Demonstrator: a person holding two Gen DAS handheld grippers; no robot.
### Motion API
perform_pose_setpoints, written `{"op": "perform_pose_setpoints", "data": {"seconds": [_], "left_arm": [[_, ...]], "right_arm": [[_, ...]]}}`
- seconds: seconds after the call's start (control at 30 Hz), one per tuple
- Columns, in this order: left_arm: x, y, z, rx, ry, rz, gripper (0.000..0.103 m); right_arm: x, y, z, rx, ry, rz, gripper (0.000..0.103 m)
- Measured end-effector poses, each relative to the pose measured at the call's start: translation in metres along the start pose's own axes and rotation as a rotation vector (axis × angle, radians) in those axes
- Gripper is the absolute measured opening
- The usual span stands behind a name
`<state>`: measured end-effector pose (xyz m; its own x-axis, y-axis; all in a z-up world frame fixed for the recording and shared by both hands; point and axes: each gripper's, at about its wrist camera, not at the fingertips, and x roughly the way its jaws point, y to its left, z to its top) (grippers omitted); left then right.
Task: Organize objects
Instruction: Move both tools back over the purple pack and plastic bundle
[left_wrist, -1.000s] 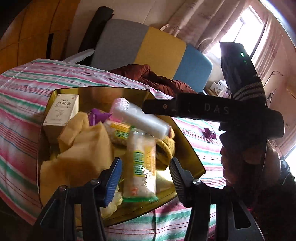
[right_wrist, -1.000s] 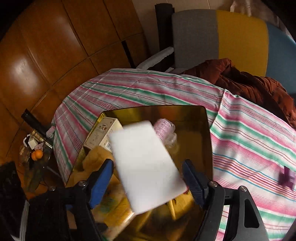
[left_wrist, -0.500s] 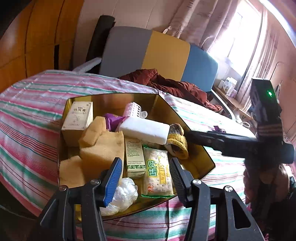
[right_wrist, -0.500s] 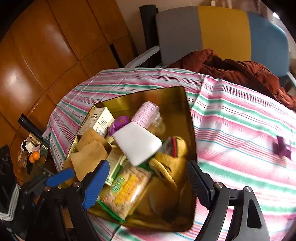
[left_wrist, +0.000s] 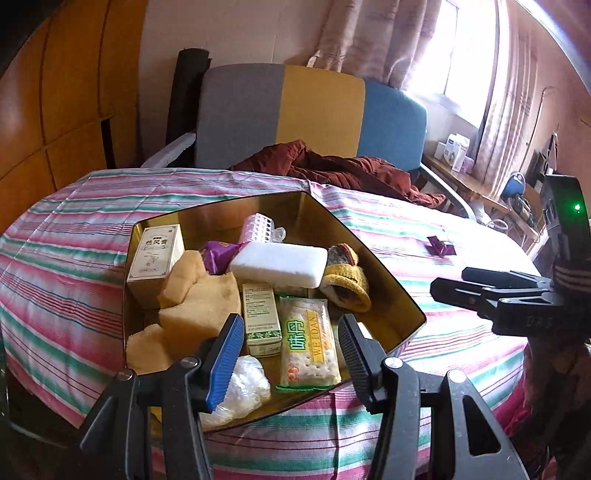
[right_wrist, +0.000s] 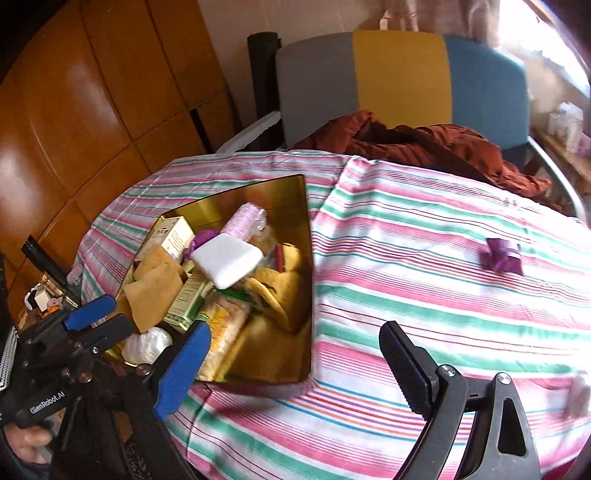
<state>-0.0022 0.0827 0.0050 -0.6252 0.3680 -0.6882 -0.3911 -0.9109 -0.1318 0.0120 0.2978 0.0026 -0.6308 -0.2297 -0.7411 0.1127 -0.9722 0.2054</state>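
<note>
A gold tray (left_wrist: 391, 266) (right_wrist: 295, 206) sits on the striped tablecloth, filled with several items. A white sponge block (left_wrist: 279, 264) (right_wrist: 227, 260) lies on top, with yellow sponges (left_wrist: 201, 302), a cream box (left_wrist: 155, 251), a cracker packet (left_wrist: 308, 339) and a yellow sock (left_wrist: 347, 282). A small purple object (left_wrist: 439, 245) (right_wrist: 504, 254) lies alone on the cloth to the right. My left gripper (left_wrist: 290, 354) is open and empty at the tray's near edge. My right gripper (right_wrist: 295, 365) is open and empty over the cloth, right of the tray.
A grey, yellow and blue chair (left_wrist: 314, 110) with a dark red garment (left_wrist: 340, 170) stands behind the table. Wooden panelling (right_wrist: 92, 92) is at the left. A cluttered side shelf (left_wrist: 480, 184) runs under the window at the right.
The white sponge block left my right gripper and now lies in the tray. My right gripper has pulled back to the right. My left gripper has drawn back a little.
</note>
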Motion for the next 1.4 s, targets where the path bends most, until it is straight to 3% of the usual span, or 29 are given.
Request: {"op": "perform_pose_setpoints", "data": {"seconds": [0.5, 0.77, 1.0, 1.17, 1.27, 1.4], "left_arm": [[0.006, -0.032, 0.0, 0.101, 0.024, -0.033, 0.054], [0.016, -0.059, 0.007, 0.173, 0.035, -0.079, 0.054], [0.031, -0.099, 0.026, 0.241, 0.05, -0.152, 0.054], [0.051, -0.138, 0.046, 0.306, 0.07, -0.196, 0.054], [0.072, -0.169, 0.058, 0.377, 0.106, -0.217, 0.055], [0.107, -0.202, 0.082, 0.425, 0.174, -0.247, 0.063]], "right_arm": [[-0.031, -0.075, -0.011, 0.1, -0.005, -0.151, 0.094], [-0.059, -0.155, -0.017, 0.213, 0.001, -0.333, 0.094], [-0.093, -0.236, -0.03, 0.405, -0.054, -0.494, 0.095], [-0.11, -0.276, -0.048, 0.633, -0.151, -0.448, 0.095], [-0.12, -0.279, -0.05, 0.66, -0.209, -0.435, 0.096], [-0.118, -0.273, -0.048, 0.652, -0.217, -0.406, 0.097]]}}
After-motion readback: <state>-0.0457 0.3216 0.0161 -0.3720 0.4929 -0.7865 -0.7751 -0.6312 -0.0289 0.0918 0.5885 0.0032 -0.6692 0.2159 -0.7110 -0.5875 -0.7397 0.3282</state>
